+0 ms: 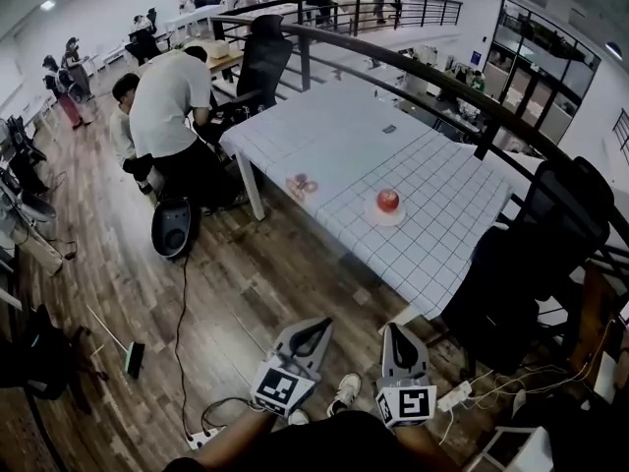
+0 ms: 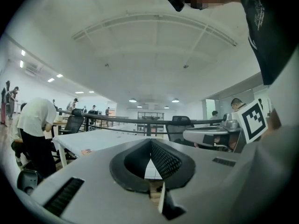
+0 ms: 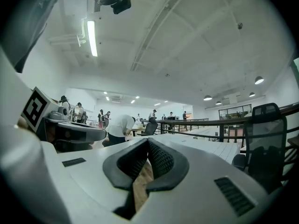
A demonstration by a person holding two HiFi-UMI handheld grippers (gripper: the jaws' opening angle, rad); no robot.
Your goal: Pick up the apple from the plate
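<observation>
Apple rests on the plate, well apart from the left tool and right tool, both closed and empty.

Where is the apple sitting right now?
In the head view, the apple sits on a small white plate on the white gridded table, right of a small reddish object and left of a black chair.

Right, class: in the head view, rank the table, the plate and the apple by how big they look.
1. table
2. plate
3. apple, resting on that plate, so nearness doesn't skew it.
</observation>
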